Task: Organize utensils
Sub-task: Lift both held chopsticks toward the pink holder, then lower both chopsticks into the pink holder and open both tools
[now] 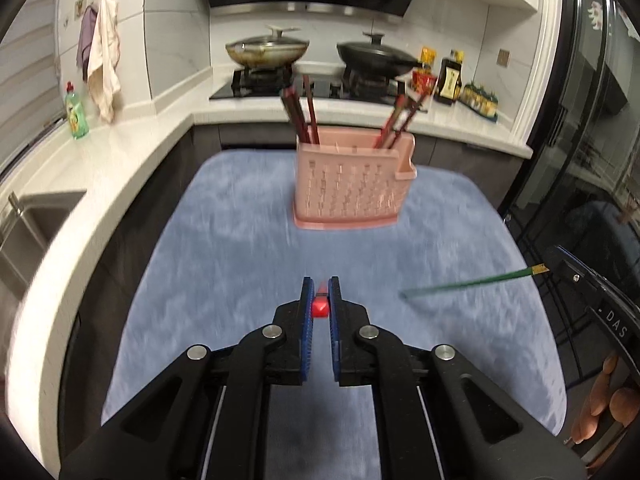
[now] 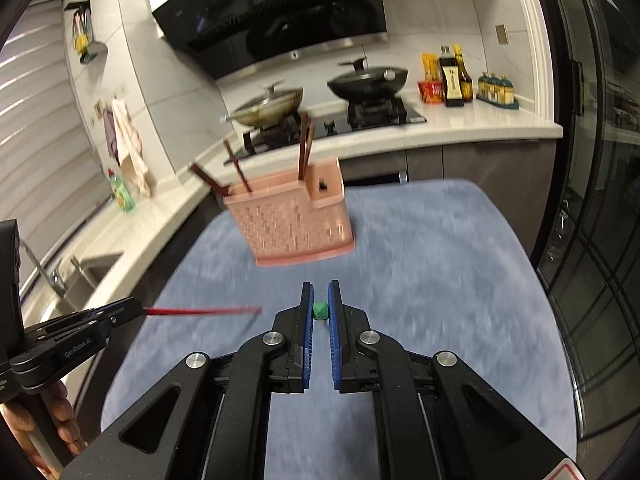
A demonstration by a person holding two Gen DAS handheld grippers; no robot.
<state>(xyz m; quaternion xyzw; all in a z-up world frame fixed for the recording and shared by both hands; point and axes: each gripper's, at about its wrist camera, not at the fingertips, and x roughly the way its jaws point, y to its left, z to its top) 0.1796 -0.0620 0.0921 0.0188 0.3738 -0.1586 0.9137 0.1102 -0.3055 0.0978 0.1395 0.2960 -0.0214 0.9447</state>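
A pink slotted utensil holder [image 1: 352, 184] [image 2: 294, 224] stands at the far side of a blue cloth [image 1: 240, 240], with several dark red chopsticks [image 1: 304, 112] leaning out of it. My left gripper [image 1: 321, 296] is shut on a red chopstick [image 1: 321, 307], seen end-on between the blue pads. From the right wrist view the same red chopstick [image 2: 204, 311] juts out of the left gripper [image 2: 136, 307]. My right gripper [image 2: 319, 298] is shut on a green chopstick [image 2: 319, 310]. That green chopstick [image 1: 468, 282] shows long at the right in the left wrist view. Both grippers hang above the cloth.
A stove with a lidded steel pan [image 1: 266, 50] and a black wok [image 2: 366, 80] sits behind. Sauce bottles [image 2: 454, 78] stand on the white counter. A green soap bottle [image 1: 76, 112] and a sink [image 1: 28, 224] lie left. A dark glass door [image 2: 592, 200] bounds the right.
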